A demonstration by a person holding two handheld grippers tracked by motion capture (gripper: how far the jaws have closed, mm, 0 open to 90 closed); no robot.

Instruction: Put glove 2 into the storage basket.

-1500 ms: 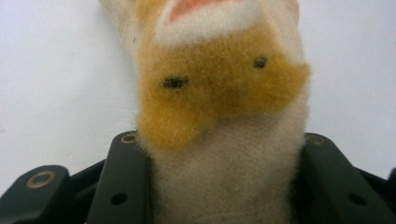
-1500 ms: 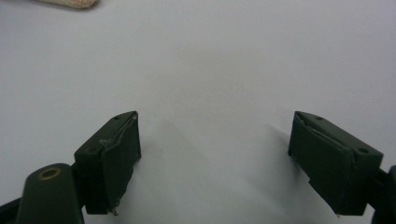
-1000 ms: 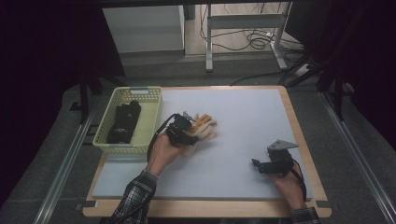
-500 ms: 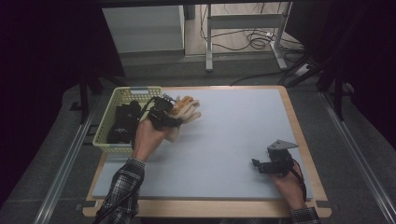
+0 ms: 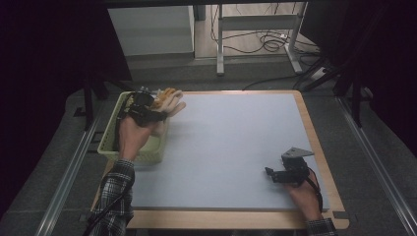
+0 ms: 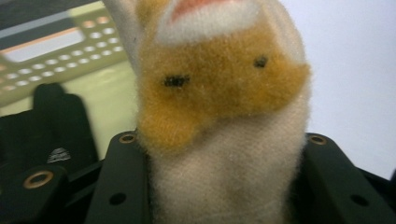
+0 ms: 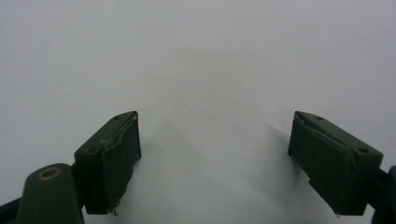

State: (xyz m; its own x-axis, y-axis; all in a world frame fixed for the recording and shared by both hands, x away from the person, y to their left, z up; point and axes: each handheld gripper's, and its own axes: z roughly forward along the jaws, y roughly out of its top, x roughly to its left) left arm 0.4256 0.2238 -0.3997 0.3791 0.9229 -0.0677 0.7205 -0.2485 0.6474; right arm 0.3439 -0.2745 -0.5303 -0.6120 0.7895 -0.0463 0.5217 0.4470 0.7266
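- the left hand-held gripper (image 5: 147, 114), clamped on the fuzzy orange-and-white sock (image 6: 219, 116), has carried it from mid-desk to over the green basket (image 5: 110, 142).
- only the release into the basket looks left.
- the right hand-held gripper (image 7: 215, 158) rests on the desk (image 5: 236, 147), jaws apart, empty.
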